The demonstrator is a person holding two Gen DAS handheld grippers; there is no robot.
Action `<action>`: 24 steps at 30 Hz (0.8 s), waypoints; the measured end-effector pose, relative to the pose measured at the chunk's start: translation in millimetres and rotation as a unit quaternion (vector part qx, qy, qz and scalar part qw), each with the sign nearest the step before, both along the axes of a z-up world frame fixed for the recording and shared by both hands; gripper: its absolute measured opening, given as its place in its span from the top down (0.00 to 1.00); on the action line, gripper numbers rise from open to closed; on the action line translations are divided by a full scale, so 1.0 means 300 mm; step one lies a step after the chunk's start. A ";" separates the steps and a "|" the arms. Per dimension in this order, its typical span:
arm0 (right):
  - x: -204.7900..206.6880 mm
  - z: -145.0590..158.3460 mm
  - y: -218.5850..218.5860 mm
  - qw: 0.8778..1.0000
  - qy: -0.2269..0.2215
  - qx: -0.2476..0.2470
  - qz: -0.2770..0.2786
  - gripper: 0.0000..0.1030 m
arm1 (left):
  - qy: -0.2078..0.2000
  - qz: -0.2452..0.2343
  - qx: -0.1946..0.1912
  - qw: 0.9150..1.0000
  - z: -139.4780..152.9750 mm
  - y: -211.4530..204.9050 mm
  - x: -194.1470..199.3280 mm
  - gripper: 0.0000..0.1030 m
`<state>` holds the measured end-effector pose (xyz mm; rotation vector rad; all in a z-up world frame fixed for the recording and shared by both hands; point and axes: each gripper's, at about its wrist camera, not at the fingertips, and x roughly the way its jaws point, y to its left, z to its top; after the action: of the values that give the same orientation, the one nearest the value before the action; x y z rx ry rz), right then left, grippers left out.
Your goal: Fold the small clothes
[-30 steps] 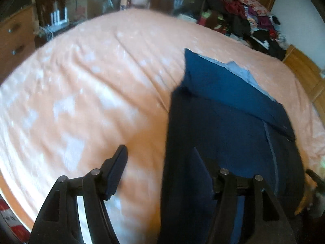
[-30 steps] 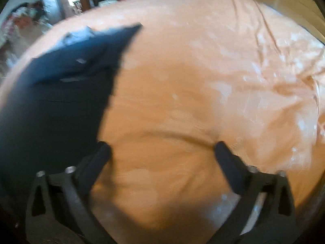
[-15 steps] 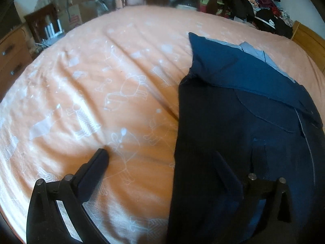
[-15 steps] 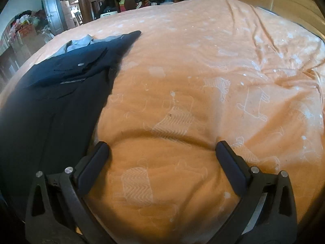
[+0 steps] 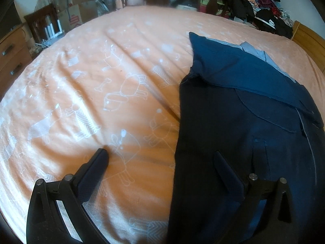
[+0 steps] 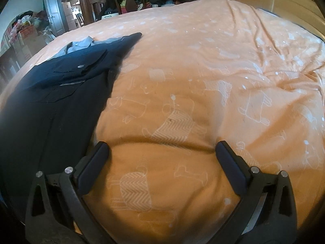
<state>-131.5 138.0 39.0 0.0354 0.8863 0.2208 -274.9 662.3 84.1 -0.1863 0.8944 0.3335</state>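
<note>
An orange bedsheet point(image 6: 203, 65) printed with white animals fills the space ahead of both pairs of jaws. A dark blue garment point(image 5: 243, 122) lies flat on it, running under the left gripper's point(image 5: 160, 154) right finger and just beside the right gripper's point(image 6: 162, 148) left finger. Both grippers stand wide open, holding nothing, fingertips low at the sheet.

A dark navy garment point(image 5: 243, 122) lies flat on the orange bed sheet point(image 5: 101, 81), with a buttoned pocket flap. Its far end is folded over, and pale blue lining shows along the far edge.
</note>
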 end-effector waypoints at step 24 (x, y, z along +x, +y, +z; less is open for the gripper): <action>0.015 0.003 -0.008 1.000 -0.004 -0.006 0.002 0.00 | -0.004 0.000 0.007 1.000 0.002 -0.004 -0.002 0.00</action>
<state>-127.1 135.6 39.9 0.0213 0.8804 0.2200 -275.4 661.2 84.8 -0.1743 0.8842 0.3394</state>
